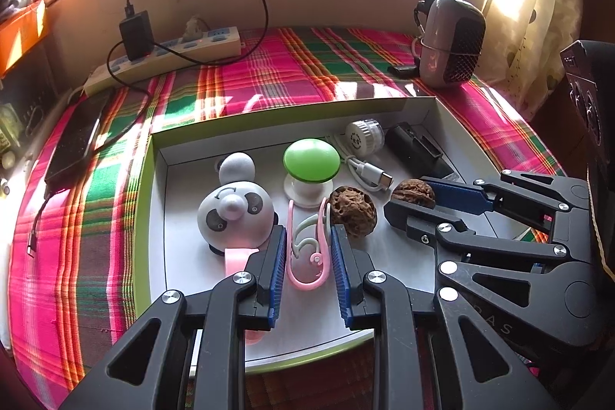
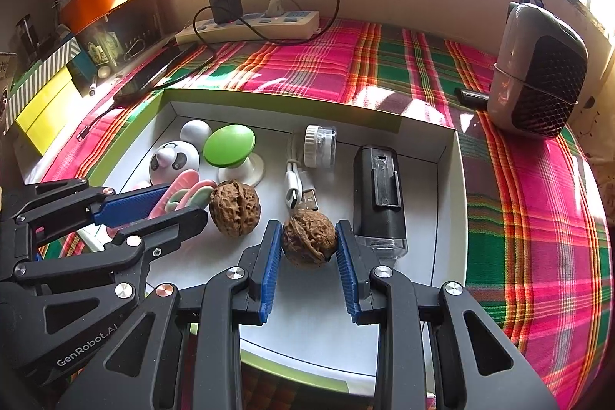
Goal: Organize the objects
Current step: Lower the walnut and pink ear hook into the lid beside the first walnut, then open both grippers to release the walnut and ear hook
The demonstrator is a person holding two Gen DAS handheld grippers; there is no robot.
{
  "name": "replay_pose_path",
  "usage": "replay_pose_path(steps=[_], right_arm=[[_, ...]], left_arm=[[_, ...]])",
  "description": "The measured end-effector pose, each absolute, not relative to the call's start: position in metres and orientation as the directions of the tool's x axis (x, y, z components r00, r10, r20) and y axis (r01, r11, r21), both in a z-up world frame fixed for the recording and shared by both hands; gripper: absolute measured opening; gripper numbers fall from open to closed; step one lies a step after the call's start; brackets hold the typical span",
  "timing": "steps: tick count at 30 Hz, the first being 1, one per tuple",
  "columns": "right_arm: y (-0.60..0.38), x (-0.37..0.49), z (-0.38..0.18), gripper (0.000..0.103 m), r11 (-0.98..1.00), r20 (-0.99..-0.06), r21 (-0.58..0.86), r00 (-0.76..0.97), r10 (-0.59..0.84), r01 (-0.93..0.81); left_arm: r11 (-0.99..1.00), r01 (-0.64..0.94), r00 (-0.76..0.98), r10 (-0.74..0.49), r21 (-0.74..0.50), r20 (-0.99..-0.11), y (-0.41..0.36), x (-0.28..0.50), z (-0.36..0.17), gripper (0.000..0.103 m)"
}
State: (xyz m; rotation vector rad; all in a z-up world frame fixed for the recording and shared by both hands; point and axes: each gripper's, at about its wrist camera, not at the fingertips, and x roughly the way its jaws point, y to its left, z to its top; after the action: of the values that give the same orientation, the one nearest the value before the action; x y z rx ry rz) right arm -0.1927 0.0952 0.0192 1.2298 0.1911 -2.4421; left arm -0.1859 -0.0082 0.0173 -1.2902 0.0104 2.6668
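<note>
Both grippers tilt steeply down over the tray (image 1: 153,202), side by side. The left gripper (image 1: 309,241) has its blue pads pressed on the pink clips (image 1: 307,256). The right gripper (image 2: 309,244) is clamped on a walnut (image 2: 308,243).

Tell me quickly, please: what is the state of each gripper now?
Left gripper: closed on the pink and green clips, inside the box.
Right gripper: closed on a walnut, inside the box.
</note>
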Motion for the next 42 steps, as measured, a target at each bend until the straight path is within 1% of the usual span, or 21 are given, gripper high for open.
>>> replay_pose_path(steps=[35,42], right_arm=[[0.0968,-0.1925,0.0187,0.03,-0.917,-0.796,0.06,-0.536,-0.282,0.394],[0.0978,-0.1925,0.0189,0.031,-0.921,-0.796,0.059,-0.538,-0.276,0.386]], left_arm=[[-0.984,-0.165,-0.604,0.16,-0.074,-0.78,-0.0069,-0.1873,0.0165,0.022],[-0.984,-0.162,-0.605,0.162,-0.078,-0.78,-0.0089,-0.1874,0.0172,0.024]])
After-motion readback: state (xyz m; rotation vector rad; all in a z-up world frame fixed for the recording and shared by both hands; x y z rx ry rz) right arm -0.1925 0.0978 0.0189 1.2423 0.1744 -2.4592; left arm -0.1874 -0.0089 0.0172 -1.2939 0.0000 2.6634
